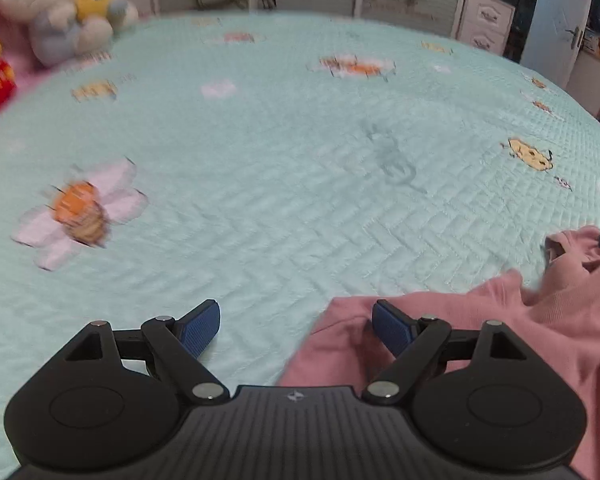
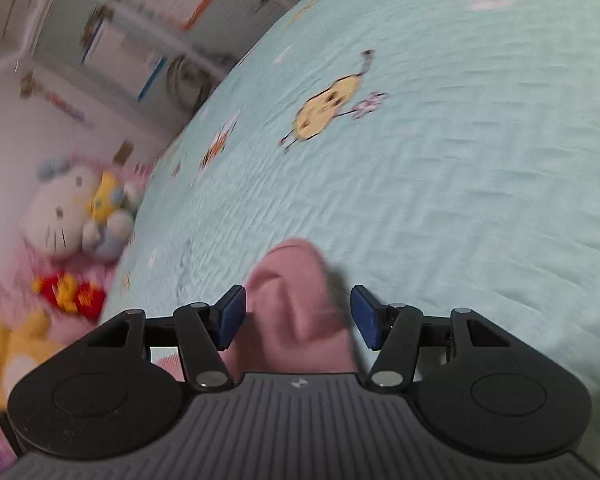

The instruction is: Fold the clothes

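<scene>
- A pink garment [image 1: 500, 320] lies rumpled on the mint quilted bedspread [image 1: 280, 160], at its near edge, well apart from the plush cat [image 1: 56, 8] at the far corner.
- Folding it well likely means flattening the cloth first, then pinching two matching edge points so the fold lands square; a bunched grab would probably trap creases.
- The left gripper [image 1: 296, 332] tilts steeply down at the garment's left edge, fingers wide, one blue pad [image 1: 388, 330] over the cloth, the other over bare bedspread, nothing gripped.
- The right gripper [image 2: 298, 316] angles shallowly, straddling a raised pink fold [image 2: 296, 300]; its pads stand clear of it.
</scene>
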{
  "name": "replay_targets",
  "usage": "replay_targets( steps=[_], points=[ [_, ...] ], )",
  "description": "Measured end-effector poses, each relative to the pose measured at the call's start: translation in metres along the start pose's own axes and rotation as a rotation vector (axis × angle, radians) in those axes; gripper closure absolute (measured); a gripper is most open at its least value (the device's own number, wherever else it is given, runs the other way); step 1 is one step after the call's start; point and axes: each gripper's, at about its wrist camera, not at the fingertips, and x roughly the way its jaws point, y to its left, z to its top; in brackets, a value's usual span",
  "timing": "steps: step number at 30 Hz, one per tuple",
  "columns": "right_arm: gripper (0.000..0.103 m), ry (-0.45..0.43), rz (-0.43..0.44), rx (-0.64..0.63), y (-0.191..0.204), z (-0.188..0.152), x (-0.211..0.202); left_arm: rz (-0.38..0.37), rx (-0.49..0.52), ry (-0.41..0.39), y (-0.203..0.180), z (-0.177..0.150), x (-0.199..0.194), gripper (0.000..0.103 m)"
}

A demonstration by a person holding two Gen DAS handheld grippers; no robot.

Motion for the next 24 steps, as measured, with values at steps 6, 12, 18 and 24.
replay_targets(
  steps=[6, 12, 18, 24],
  points=[
    [0.096, 0.003, -0.074, -0.168, 0.015, -0.006, 0.002, -0.098, 0.117, -0.041, -0.018, -0.007, -0.001, 0.09],
    [0.096, -0.243, -0.037, -0.284, 0.02, -0.009, -0.072, 0.109, 0.153, -0.333, -0.024, -0.001, -0.067, 0.09],
    [0.093, -0.253, -0.068, -0.475, 0.009, -0.044, -0.105, 0.086, 0.186, -0.365, -0.025, -0.016, -0.091, 0.091],
    [0.089, -0.163, -0.068, -0.371, -0.036, -0.078, -0.105, 0.065, 0.431, -0.182, -0.041, -0.098, -0.067, 0.09]
  ],
)
